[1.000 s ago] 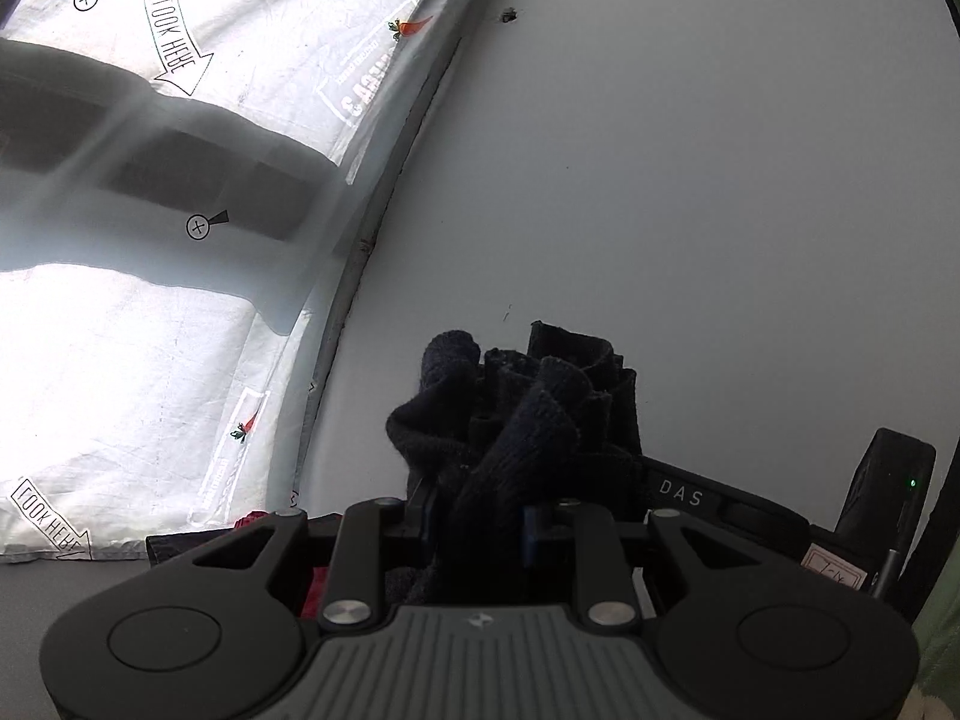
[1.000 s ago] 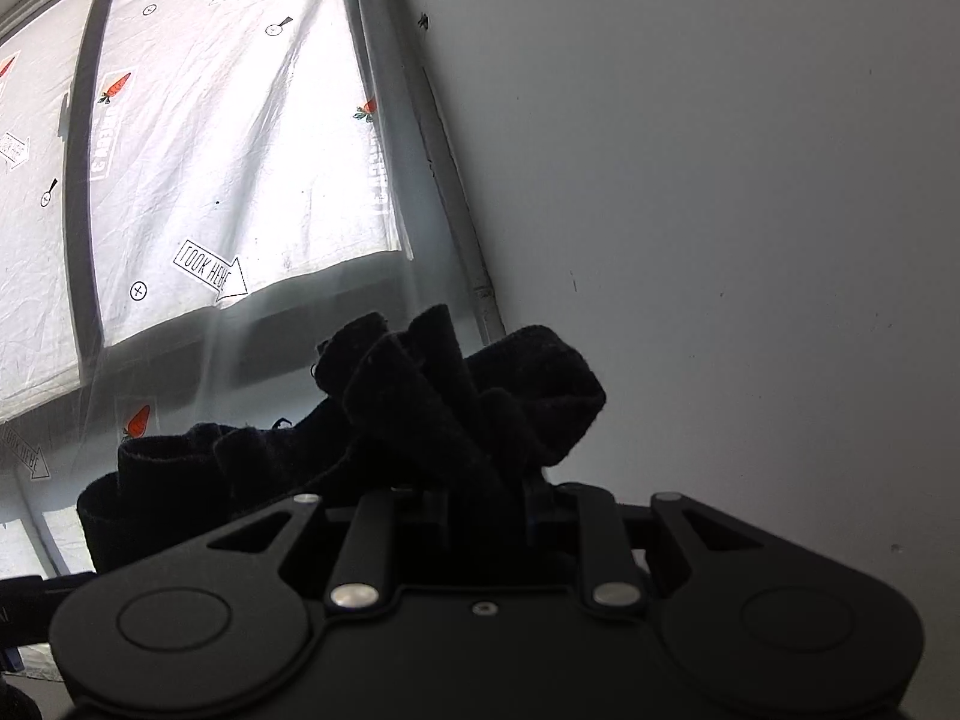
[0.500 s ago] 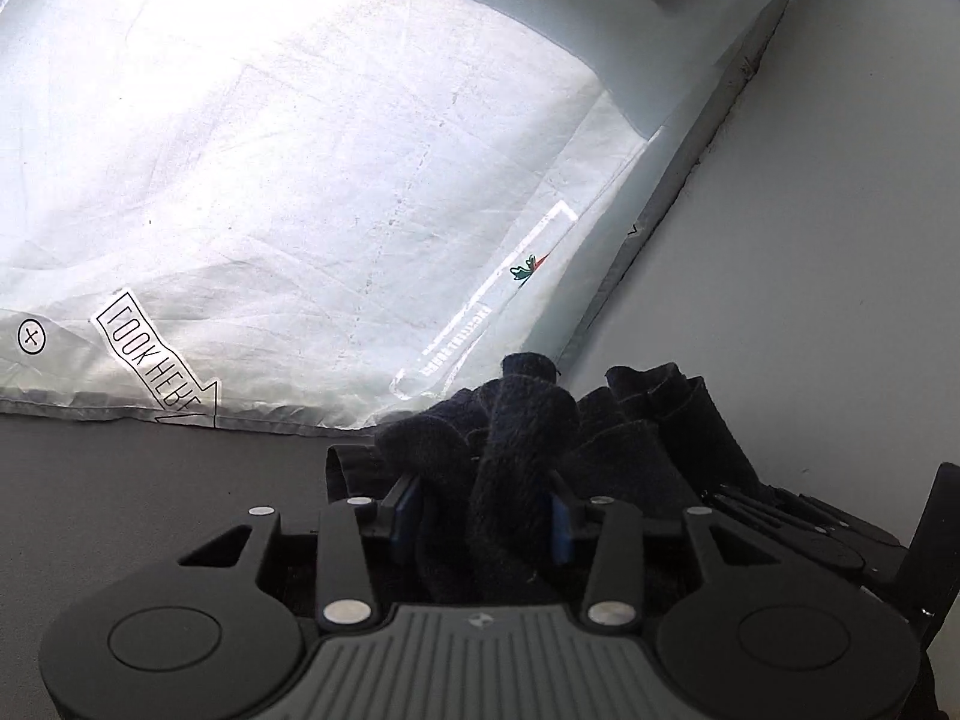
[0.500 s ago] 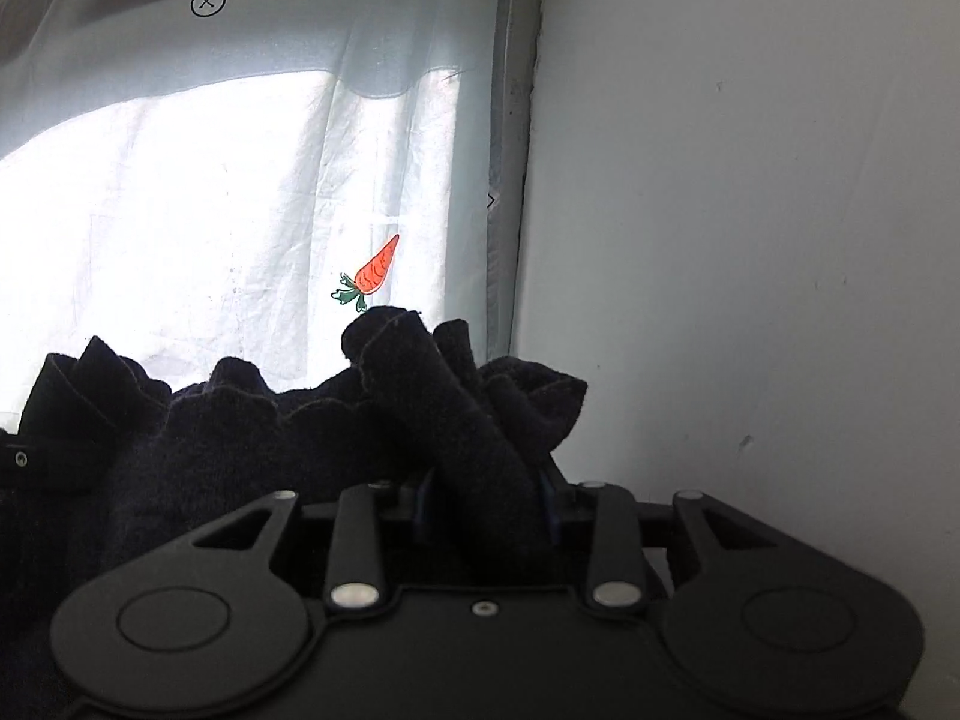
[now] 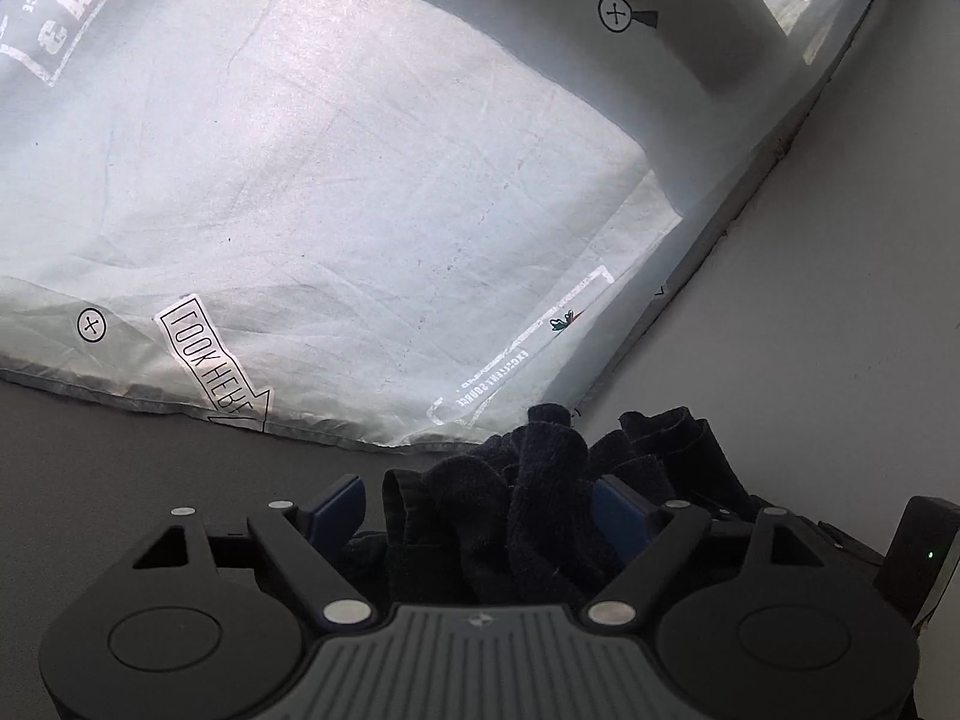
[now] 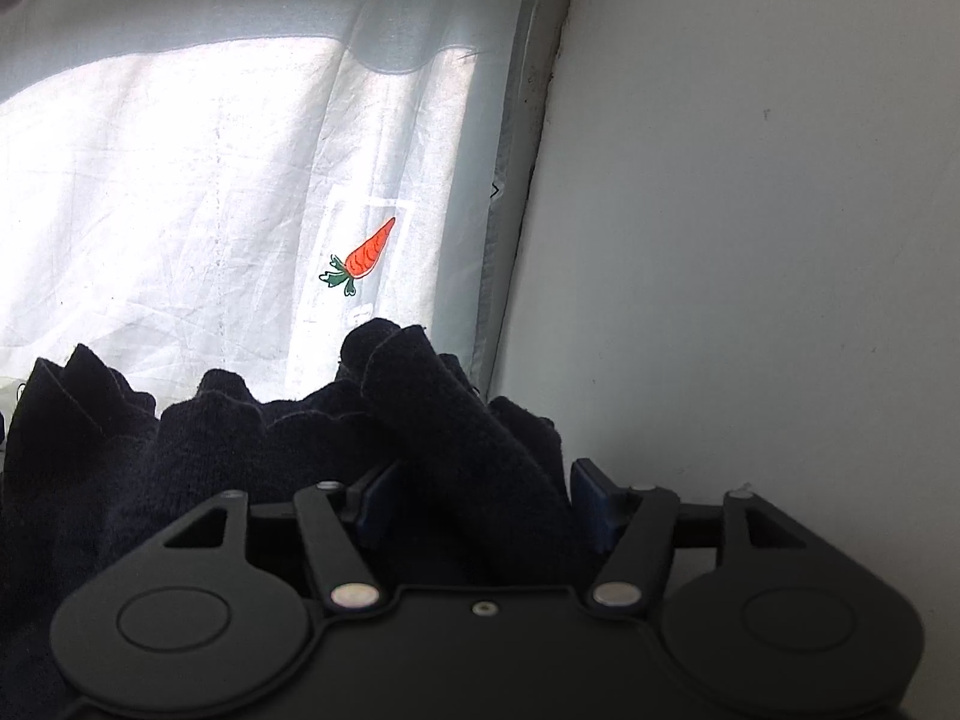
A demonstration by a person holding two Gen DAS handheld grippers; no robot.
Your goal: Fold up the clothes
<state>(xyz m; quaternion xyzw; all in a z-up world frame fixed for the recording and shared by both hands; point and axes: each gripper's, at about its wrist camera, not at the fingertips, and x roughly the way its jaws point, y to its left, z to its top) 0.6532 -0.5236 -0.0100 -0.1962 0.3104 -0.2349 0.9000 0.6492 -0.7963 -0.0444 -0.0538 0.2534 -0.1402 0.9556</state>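
Left tool (image 5: 480, 495) and right tool (image 6: 483, 489) both have jaws opening, pads drawn clear of the bunched black garment (image 6: 240, 450) lying between them. Garment sits on the grey desk (image 5: 120, 450) near the printed curtain (image 5: 360, 180), apparently being released after a fold.

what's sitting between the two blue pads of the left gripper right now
In the left wrist view, bunched black knit garment stands between the opening left gripper pads.
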